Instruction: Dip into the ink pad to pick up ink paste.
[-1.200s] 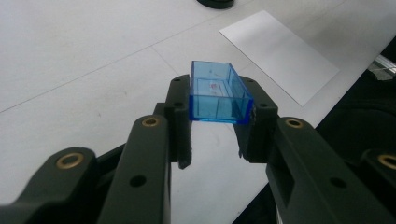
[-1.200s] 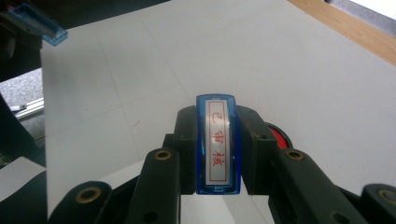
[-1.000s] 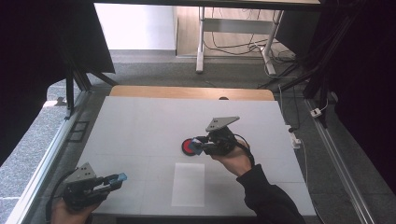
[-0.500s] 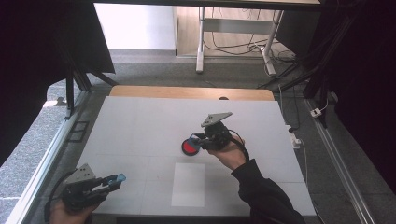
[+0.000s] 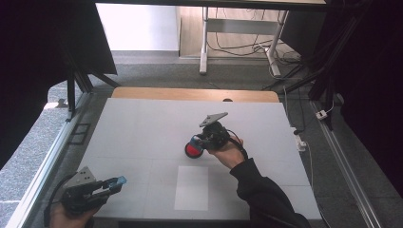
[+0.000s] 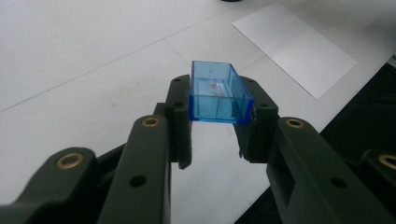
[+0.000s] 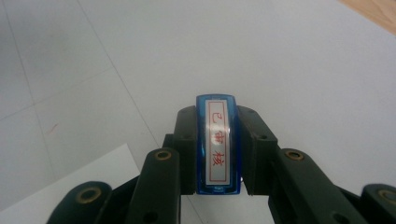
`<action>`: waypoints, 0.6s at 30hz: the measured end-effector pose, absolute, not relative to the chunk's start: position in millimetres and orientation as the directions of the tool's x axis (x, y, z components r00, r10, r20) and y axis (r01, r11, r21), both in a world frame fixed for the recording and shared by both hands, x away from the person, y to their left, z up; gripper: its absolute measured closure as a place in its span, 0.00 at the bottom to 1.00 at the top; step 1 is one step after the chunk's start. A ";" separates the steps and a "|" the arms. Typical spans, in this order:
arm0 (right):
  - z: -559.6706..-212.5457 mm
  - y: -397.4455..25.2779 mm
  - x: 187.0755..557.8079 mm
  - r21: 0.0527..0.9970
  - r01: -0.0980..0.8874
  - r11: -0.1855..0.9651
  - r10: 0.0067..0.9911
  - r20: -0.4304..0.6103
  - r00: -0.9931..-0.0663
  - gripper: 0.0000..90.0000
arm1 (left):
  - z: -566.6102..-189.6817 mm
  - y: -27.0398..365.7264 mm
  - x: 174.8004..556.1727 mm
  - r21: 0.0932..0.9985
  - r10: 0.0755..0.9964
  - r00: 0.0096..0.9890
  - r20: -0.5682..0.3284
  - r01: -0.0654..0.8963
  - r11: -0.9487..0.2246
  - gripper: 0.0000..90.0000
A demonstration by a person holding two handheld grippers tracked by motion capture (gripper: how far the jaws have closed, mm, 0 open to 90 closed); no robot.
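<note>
Pointing stamp lengthwise along jaws

Layout: ink pad at table centre, stamp in right gripper just above it; paper sheet nearer front edge; left gripper w/ cap front-left.

High view: above the person's side, facing forward and down over the whole white rectangular table.
Left gripper view: close along its jaws, low over the tabletop.
Right gripper view: close, looking down.
Shared: the white paper sheet.
</note>
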State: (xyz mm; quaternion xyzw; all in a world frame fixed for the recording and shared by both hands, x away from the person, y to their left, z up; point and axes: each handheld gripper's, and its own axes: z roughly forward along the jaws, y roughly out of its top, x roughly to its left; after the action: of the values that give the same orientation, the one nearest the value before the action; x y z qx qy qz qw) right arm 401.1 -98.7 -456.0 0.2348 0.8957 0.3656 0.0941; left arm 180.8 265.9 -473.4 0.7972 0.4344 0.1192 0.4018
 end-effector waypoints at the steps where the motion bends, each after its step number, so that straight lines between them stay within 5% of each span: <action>1: -457.8 -97.4 402.6 0.696 0.354 0.625 0.490 0.004 -0.872 0.79 | -473.4 265.8 180.7 0.745 0.788 0.595 -0.158 0.596 -0.301 0.76; 18: -472.8 -85.9 412.9 0.660 0.372 0.653 0.493 0.002 -0.870 0.79 | -473.7 265.5 181.1 0.740 0.788 0.596 -0.154 0.598 -0.307 0.76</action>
State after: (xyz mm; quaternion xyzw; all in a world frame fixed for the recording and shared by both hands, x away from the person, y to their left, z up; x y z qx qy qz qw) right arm 412.9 -85.9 -472.8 0.2390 0.9047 0.3412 0.0890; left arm 181.1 265.5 -473.7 0.7995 0.4336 0.1194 0.3982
